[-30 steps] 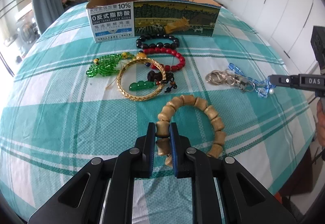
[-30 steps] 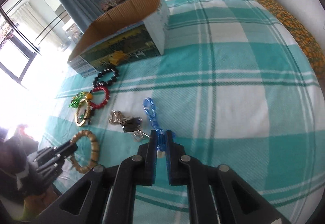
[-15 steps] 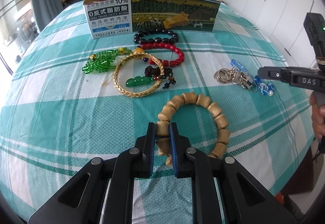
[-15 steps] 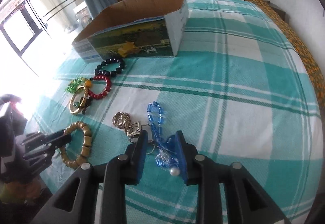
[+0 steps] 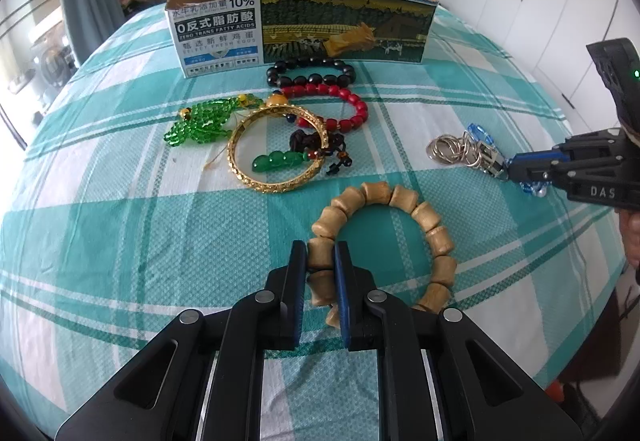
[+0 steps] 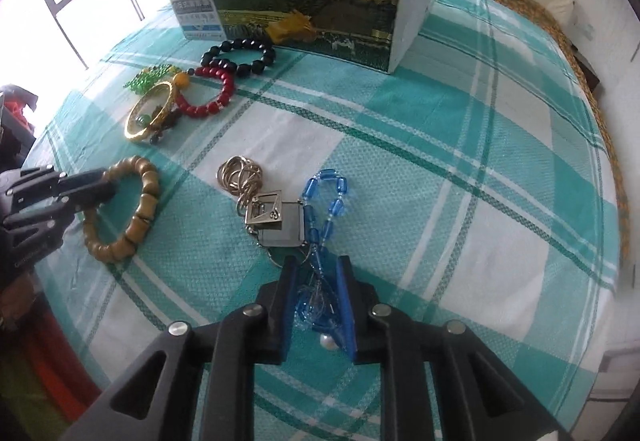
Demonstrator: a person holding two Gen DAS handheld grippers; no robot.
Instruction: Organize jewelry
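Observation:
My left gripper (image 5: 321, 253) is shut on a wooden bead bracelet (image 5: 424, 219) that rests on the checked cloth; it also shows in the right wrist view (image 6: 138, 201). My right gripper (image 6: 317, 267) is open, its jaws on either side of a blue bead strand (image 6: 326, 201) with a pearl, joined to a metal keyring bunch (image 6: 256, 197). In the left wrist view the right gripper (image 5: 516, 171) sits at the keyrings (image 5: 452, 151). A gold bangle (image 5: 276, 149), green beads (image 5: 200, 121), red bracelet (image 5: 344, 109) and black bracelet (image 5: 312, 71) lie further back.
An open cardboard box (image 5: 304, 29) stands behind the jewelry; it also shows in the right wrist view (image 6: 304, 13). A green pendant with dark cord (image 5: 280, 161) lies inside the bangle. The teal checked cloth (image 5: 120, 241) covers the surface. A bed lies beyond.
My right gripper has opened around the blue strand, which it gripped a second ago. My left gripper has stayed shut on the wooden bracelet and drawn back slightly.

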